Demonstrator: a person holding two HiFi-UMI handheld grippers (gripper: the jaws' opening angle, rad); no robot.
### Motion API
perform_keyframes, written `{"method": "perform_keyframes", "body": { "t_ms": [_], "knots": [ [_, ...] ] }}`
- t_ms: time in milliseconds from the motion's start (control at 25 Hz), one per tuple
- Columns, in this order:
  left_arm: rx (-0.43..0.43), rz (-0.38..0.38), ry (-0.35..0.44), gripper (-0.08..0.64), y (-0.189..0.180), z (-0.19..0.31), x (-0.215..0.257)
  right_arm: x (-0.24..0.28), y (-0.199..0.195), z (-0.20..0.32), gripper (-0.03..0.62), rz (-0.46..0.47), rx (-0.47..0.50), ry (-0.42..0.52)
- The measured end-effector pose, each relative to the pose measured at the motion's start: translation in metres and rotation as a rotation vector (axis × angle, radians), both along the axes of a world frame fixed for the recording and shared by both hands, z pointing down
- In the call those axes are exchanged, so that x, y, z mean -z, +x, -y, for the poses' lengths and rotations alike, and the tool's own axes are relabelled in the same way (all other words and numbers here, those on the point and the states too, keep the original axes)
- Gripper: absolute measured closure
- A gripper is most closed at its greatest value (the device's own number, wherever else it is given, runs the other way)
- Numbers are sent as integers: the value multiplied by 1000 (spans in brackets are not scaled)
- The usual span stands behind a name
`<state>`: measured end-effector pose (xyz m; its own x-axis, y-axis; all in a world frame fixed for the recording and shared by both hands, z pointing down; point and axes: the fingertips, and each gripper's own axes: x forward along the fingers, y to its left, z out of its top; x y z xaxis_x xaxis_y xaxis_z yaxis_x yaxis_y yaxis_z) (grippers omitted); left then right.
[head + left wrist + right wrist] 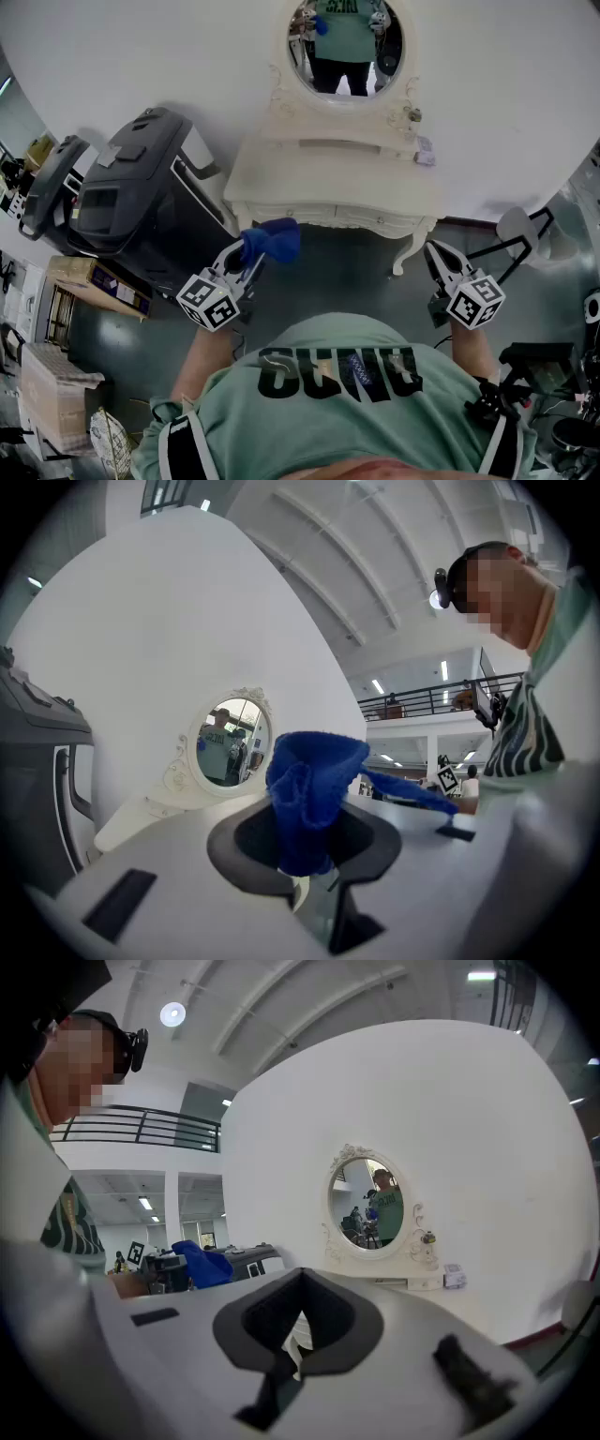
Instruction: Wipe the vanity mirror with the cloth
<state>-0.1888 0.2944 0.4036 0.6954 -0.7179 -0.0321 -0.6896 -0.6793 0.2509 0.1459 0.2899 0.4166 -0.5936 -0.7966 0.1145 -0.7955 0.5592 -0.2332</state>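
Note:
The oval vanity mirror (345, 47) stands on a cream vanity table (328, 178) against the white wall and reflects the person. My left gripper (249, 258) is held in front of the table's left part, shut on a bunched blue cloth (271, 241). In the left gripper view the cloth (309, 789) sticks up from the jaws, with the mirror (232, 741) well beyond it to the left. My right gripper (439, 259) hovers off the table's right front leg, shut with nothing in it. In the right gripper view the mirror (367, 1206) lies ahead and far off.
A black machine (141, 206) stands left of the vanity. Cardboard boxes (56, 394) sit at the far left. A small bottle (413, 115) and a small box (425, 150) rest on the vanity's right side. A white stool (525, 230) stands to the right.

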Motion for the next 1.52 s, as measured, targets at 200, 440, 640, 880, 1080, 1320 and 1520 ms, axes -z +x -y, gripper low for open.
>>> {"method": "perform_keyframes", "body": {
  "t_ms": [200, 440, 640, 880, 1080, 1320, 1520],
  "knots": [
    [-8, -1, 4, 472, -3, 5, -2, 1, -9, 3, 586, -17, 9, -6],
    [-30, -6, -2, 472, -8, 9, -4, -4, -17, 7, 586, 1, 5, -34],
    [-40, -9, -2, 472, -23, 13, -3, -6, -33, 13, 586, 13, 12, -51],
    [-41, -13, -4, 472, -79, 16, -7, -6, -77, 26, 586, -3, -12, -55],
    [-70, 11, -2, 472, -95, 18, -8, 2, -103, 37, 586, -2, -25, -57],
    [-113, -3, -24, 472, -101, 43, -22, -10, -125, 59, 586, -17, -9, -78],
    [-108, 0, -36, 472, -76, 81, -28, -20, -94, 99, 585, 33, -2, -84]
  ]
}}
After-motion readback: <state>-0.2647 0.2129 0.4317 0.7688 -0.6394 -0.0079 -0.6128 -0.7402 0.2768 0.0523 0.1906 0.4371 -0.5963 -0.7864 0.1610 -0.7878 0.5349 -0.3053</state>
